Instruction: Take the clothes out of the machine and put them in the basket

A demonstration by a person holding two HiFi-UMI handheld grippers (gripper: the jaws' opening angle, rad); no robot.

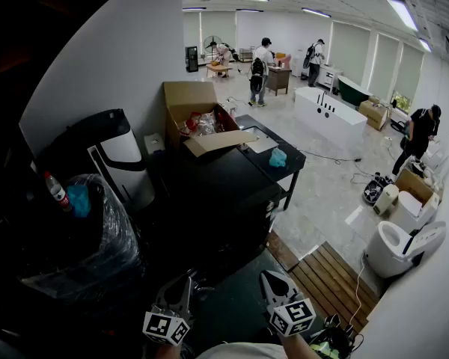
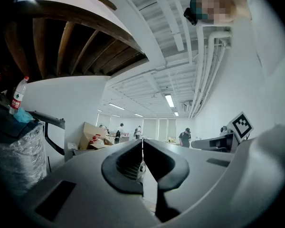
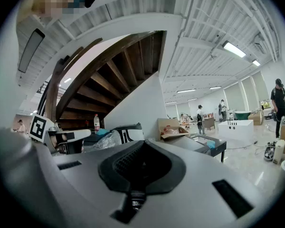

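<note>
Both grippers are held low and level in front of the person, at the bottom of the head view. The left gripper [image 1: 181,283] is shut with nothing in it; in its own view the two jaws [image 2: 142,141] meet along a thin line. The right gripper [image 1: 274,280] is shut and empty too, its dark pads [image 3: 133,163] pressed together. Ahead of them stands a black machine or cabinet [image 1: 209,193] with a dark flat top. No clothes show in any view. A bin wrapped in clear plastic film [image 1: 90,238] stands at the left.
A plastic bottle [image 1: 56,191] and a blue item [image 1: 78,199] stick out of the wrapped bin. A black-and-white appliance [image 1: 112,152] stands by the wall, and an open cardboard box [image 1: 198,118] sits behind the black top. A wooden pallet [image 1: 333,283] lies at right. Several people stand far off.
</note>
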